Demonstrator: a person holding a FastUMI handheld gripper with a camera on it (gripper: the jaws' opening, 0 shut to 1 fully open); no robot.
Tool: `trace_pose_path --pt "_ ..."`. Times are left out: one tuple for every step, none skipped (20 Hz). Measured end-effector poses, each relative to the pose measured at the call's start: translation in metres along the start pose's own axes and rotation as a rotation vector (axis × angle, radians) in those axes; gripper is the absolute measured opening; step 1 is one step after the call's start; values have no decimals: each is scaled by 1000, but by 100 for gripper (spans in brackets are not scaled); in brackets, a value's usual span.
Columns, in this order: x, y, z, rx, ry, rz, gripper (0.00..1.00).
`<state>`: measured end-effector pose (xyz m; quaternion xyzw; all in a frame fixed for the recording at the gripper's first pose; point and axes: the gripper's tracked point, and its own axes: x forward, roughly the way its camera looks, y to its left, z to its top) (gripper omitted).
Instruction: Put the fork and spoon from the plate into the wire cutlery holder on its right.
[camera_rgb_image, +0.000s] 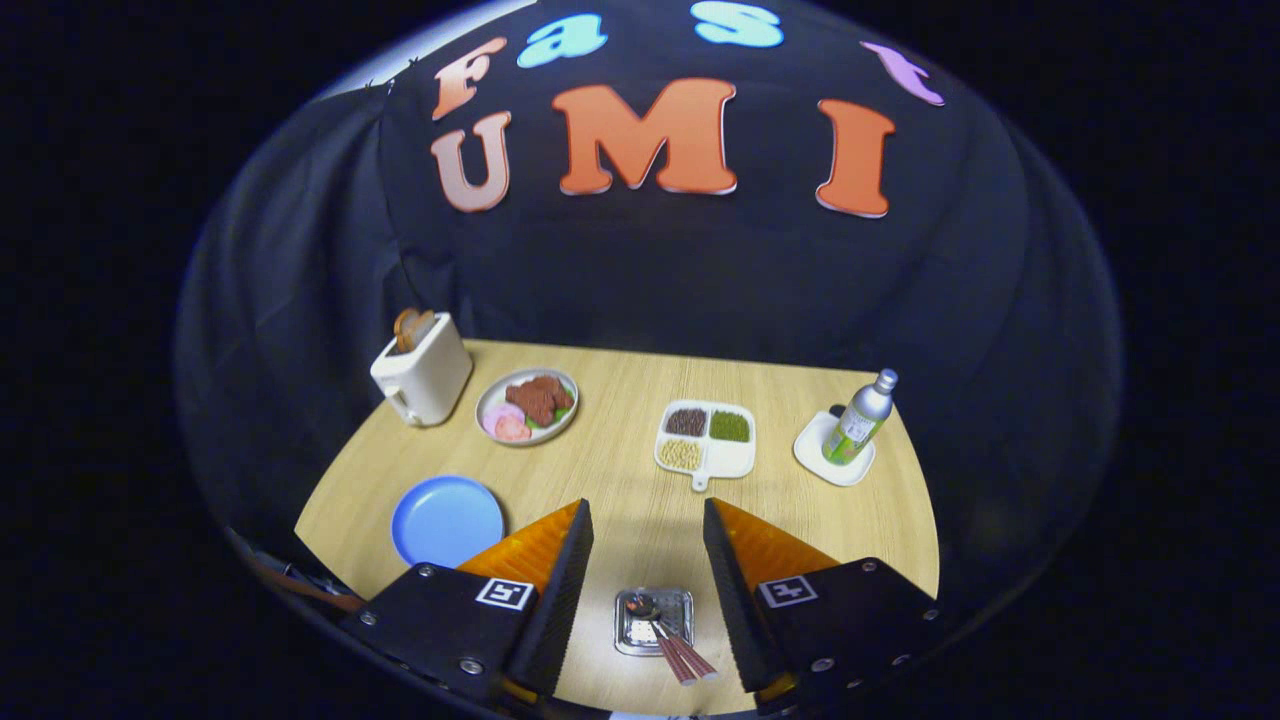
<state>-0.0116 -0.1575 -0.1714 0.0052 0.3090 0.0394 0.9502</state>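
Between my gripper (648, 560) fingers, spread wide and empty, sits the wire cutlery holder (653, 620) with spoon (642, 606) and handles (685, 658) inside. Light, stiff, slippery metal; I would grip the handles. Blue plate (447, 520) lies left, bare.

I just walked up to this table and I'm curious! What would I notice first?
First, the open gripper, with the wire cutlery holder between its fingers, cutlery handles poking out of it. Left of the fingers lies an empty blue plate. Farther back stand a white toaster holding toast, a plate of food, a divided tray of beans and a bottle.
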Motion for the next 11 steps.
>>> trace_pose_path --pt "-8 -5 13 -2 -73 -25 71" --pt "-15 -8 25 5 -135 -42 73" --pt "-22 -9 35 12 -186 -50 76" --pt "-33 -15 46 23 -244 -64 78" --pt "-43 -19 60 33 -305 -77 81" --pt "-53 -22 73 38 -372 -81 82" --pt "-64 -24 84 32 -424 -78 83" --pt "-72 -27 90 25 -464 -83 84" --pt "-79 -29 96 18 -495 -86 87" --pt "-83 -29 104 17 -529 -90 88" --pt "-90 -27 111 21 -563 -85 89"
